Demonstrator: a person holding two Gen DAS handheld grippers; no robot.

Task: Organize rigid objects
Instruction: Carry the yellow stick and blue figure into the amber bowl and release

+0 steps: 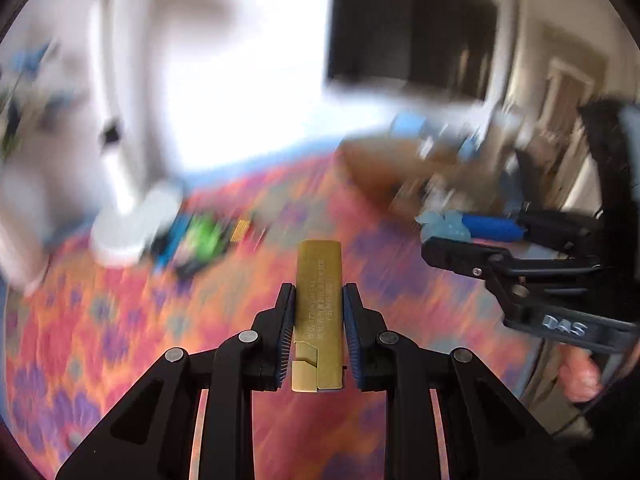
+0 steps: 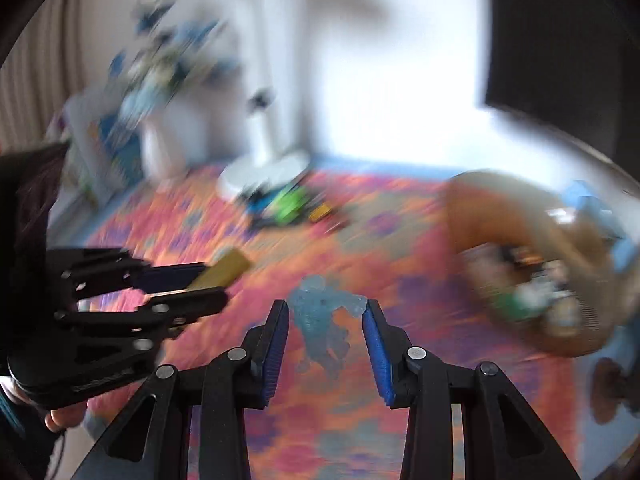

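Firmly clamped: flat brass bar (image 1: pixel 319 312), translucent blue figurine (image 2: pixel 322 320).

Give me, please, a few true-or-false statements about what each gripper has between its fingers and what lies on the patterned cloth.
1. The left gripper is shut on a gold bar. True.
2. The right gripper has a red toy car between its fingers. False: it has a pale blue translucent figure.
3. The cloth is plain white. False: it is patterned in pink, orange and purple.
4. A brown basket sits at the right of the right wrist view. True.
5. A green toy lies near the white lamp base. True.
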